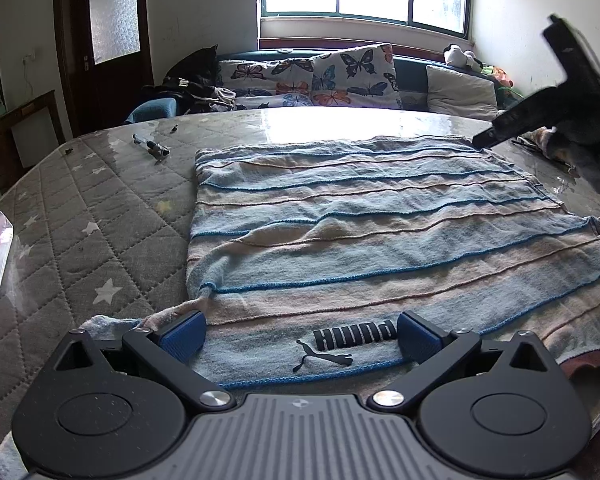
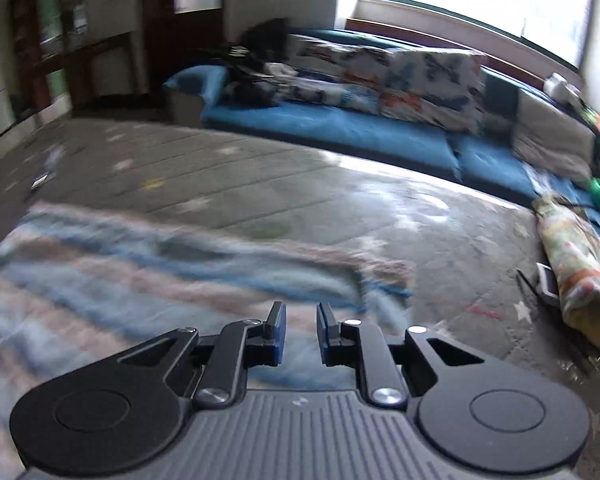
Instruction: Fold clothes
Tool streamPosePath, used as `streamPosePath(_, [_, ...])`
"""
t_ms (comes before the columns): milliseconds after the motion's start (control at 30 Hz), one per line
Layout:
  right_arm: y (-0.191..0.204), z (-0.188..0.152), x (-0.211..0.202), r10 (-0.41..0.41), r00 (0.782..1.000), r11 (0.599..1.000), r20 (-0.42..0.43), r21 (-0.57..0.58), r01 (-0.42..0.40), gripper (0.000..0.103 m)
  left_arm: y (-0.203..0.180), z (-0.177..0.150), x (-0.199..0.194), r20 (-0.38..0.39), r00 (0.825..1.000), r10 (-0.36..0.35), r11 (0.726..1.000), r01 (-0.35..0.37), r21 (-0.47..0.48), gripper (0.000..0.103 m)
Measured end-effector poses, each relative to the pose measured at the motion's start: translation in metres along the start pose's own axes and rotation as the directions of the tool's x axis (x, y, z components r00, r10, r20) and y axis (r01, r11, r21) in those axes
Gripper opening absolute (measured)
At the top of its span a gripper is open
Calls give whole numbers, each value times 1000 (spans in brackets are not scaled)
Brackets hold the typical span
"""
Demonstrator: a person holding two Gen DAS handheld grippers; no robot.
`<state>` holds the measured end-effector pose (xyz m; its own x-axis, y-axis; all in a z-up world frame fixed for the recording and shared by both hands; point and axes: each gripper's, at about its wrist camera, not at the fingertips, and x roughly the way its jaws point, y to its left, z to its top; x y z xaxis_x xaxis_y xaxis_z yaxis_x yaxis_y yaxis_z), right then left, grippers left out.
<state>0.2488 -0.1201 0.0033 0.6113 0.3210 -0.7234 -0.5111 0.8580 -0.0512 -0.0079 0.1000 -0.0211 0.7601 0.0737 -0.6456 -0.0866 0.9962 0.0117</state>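
The pale blue and pink striped knitted garment lay spread nearly flat on the grey quilted star-patterned table, its printed logo at the near hem, most likely laid out so that its edges could be found and lifted for a fold. The left hand-held gripper sat low over that near hem with its blue-padded fingers wide apart and nothing between them, probably lined up to take the hem or the twisted corner just beside its left pad. The right hand-held gripper hovered over the garment's far right corner, its pads drawn close with a narrow gap and no cloth in them; that view was blurred, so the exact corner was hard to fix. A clear plastic pen lay on the table well apart from the garment, and a rolled floral bundle rested off to the right edge, both out of the folding area.
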Motion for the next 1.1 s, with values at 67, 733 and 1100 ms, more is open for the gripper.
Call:
streamPosePath(67, [19,-12,-14,43,999,998,-3,-50,-43,16,2,0,-5,10,1000,2,1000,-2,-5,103])
streamPosePath(733, [181,-99,-96,335,941,900,-52,-277,-336,31,68,-39,-63,19,985,170,971,-164,-173,103])
streamPosePath(1100, [252,-139,-133,405,912,771,-58,-514,-375,30,114,-73,-93,-21,943,332,913,-327,-243,103])
